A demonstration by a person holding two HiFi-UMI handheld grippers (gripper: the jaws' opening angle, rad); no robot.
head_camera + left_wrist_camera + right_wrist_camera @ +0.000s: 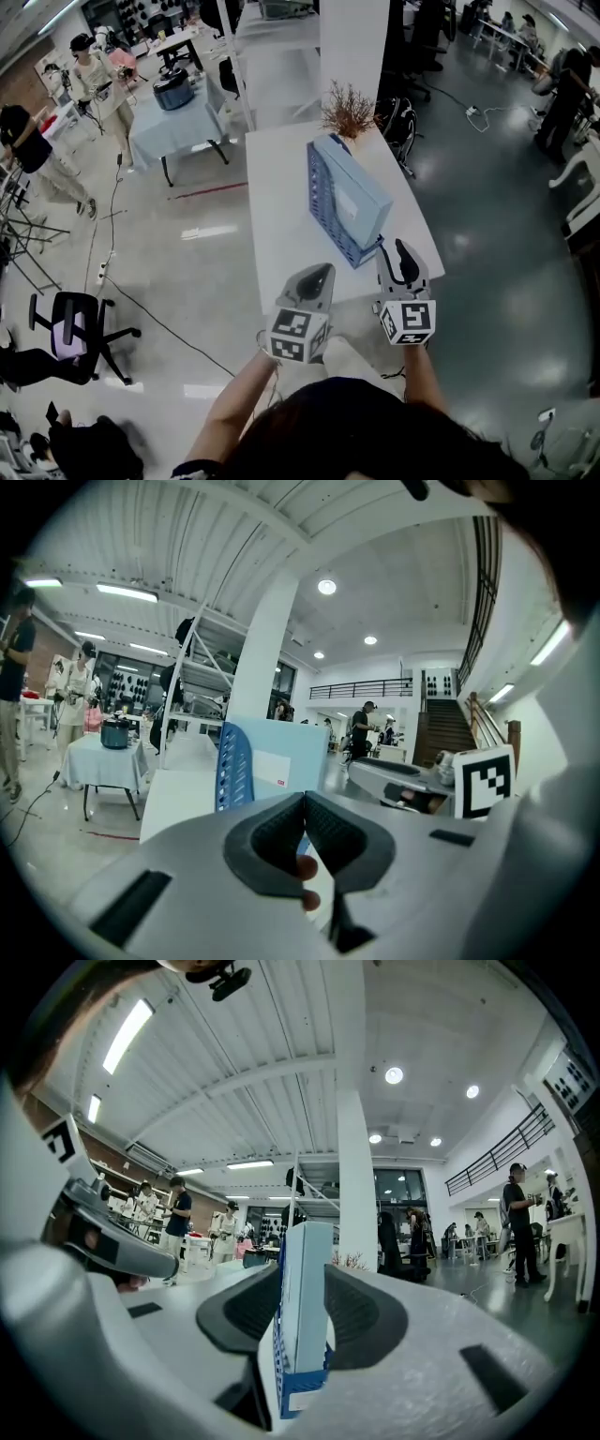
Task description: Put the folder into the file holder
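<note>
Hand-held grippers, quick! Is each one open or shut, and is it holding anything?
Left hand-held gripper: closed, holding nothing.
Right hand-held gripper: closed on the end of the folder, which stands in the file holder.

1. The file holder (328,202) is blue plastic, and one tall side wall is pierced with rows of small holes. It stands upright on the white surface (281,234) near the close edge. Its long side runs away from the person, with the holed wall on the person's left.
2. The folder (367,192) is thick and pale blue, with a white label. It stands upright inside the file holder, beside the holed wall, with the blue base showing beneath it. Its near narrow end sits between the pads of the right claw (394,246), which close against it.
</note>
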